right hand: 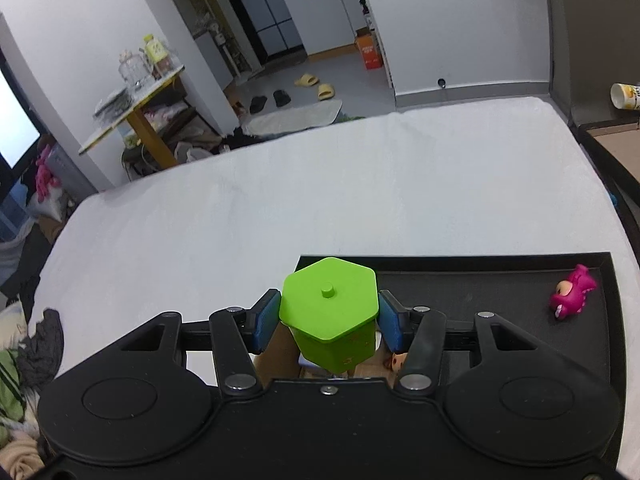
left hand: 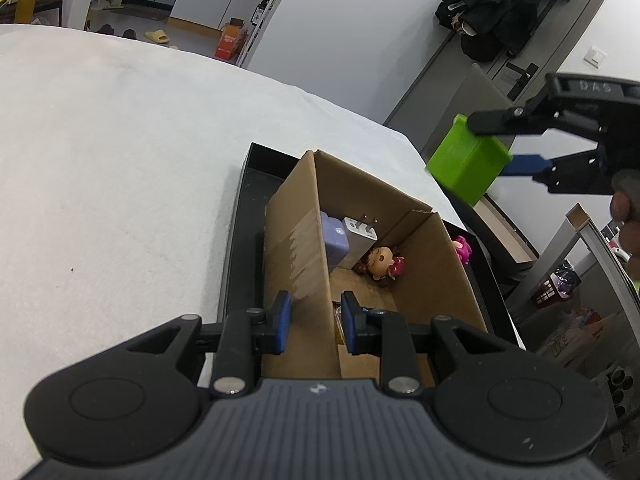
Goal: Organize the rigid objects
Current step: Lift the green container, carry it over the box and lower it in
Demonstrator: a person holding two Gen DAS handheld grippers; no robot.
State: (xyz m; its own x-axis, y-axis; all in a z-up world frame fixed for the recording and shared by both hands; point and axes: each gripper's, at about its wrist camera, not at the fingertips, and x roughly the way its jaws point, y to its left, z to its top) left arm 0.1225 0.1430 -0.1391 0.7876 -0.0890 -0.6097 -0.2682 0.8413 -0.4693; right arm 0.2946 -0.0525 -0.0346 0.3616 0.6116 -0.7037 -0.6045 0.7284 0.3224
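A: What can't we make out here?

B: Inside the box [left hand: 360, 240], the near corner is hidden behind our left tongs [left hand: 316, 320], and something amber shows there, too cut off to name. The purple block [left hand: 334, 240] is half covered by the box's left wall. From the right wrist view, the box is nearly all hidden under the green container [right hand: 330, 312]; we catch only a scrap of cardboard and part of the doll's [left hand: 382, 262] face.

A: And the tongs?

B: Our left tongs straddle the box's left wall, one pad outside, one inside, clamped on the cardboard and angled down. Our right tongs [right hand: 329, 322] are pressed on the green container's sides under its hexagonal lid, holding it in the air above the box's far right corner. Only fingertips [left hand: 622, 204] of the hand show, at the frame edge.

A: What else lies around the box?

B: The box stands in a black tray [right hand: 460, 280] on the white table [left hand: 120, 160]. In the box, a white plug [left hand: 360, 236] leans beside the purple block, with the doll just right of it. A pink toy [right hand: 574, 292] lies in the tray, right of the box.
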